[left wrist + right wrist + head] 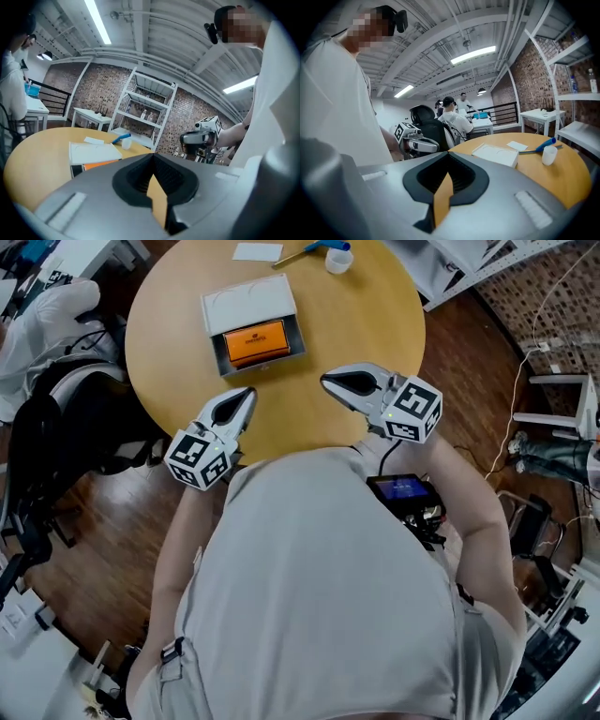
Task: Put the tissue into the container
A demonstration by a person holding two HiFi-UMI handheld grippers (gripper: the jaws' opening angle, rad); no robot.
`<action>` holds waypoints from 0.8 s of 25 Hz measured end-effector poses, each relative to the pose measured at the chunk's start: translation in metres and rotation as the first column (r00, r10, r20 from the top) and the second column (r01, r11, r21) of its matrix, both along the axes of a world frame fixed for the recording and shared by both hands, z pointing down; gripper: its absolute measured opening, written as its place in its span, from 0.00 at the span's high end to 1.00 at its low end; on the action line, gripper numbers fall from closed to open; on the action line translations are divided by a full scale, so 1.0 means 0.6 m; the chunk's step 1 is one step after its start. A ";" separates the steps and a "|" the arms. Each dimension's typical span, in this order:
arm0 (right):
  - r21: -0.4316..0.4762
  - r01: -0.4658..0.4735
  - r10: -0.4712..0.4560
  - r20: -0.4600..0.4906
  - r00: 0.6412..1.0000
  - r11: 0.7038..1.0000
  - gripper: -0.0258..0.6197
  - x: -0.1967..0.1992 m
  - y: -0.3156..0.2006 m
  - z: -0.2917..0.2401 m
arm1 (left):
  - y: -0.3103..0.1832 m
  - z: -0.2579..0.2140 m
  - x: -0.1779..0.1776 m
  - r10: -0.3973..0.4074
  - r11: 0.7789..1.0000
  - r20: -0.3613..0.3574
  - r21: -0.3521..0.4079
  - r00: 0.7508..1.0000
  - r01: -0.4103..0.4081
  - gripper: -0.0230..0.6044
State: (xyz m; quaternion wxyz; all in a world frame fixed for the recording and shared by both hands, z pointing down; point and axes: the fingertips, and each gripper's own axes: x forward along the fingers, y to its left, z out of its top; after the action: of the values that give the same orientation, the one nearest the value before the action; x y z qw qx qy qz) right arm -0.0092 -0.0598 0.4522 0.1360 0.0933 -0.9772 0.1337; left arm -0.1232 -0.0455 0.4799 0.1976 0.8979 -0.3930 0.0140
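A white box [249, 306] with its lid folded back lies on the round wooden table [375, 324]; an orange pack [256, 341] sits in its open tray. A flat white sheet [257, 251] lies at the table's far edge. My left gripper [246, 395] hovers over the near edge, pointing at the box, jaws together and empty. My right gripper [328, 382] hangs beside it to the right, jaws also together and empty. In the left gripper view, the box [93, 153] lies ahead, with the right gripper [199, 137] off to the right. The right gripper view shows the box [497, 154] and the left gripper [415, 140].
A small white cup [338, 261] and a blue-handled tool [323, 246] lie at the table's far side. A black chair [56, 427] and a seated person in white [37, 324] are to the left. A metal shelf rack [145, 112] stands behind the table.
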 end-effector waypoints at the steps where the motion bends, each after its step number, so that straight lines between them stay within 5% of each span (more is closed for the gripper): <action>1: 0.005 0.000 0.000 0.002 1.000 1.000 0.96 -0.007 -0.007 -0.003 | -0.005 -0.006 -0.004 0.000 1.000 0.002 0.015 1.000 -0.001 0.96; 20: 0.027 0.031 -0.031 0.013 0.999 0.999 0.96 -0.028 -0.012 -0.022 | -0.037 -0.018 0.007 0.022 1.000 0.000 0.011 1.000 -0.022 0.96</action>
State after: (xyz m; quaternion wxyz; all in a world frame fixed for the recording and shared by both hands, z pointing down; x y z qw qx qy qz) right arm -0.0259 -0.0670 0.4393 0.1304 0.0792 -0.9811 0.1192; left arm -0.1190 -0.0677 0.4693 0.1927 0.9032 -0.3832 0.0138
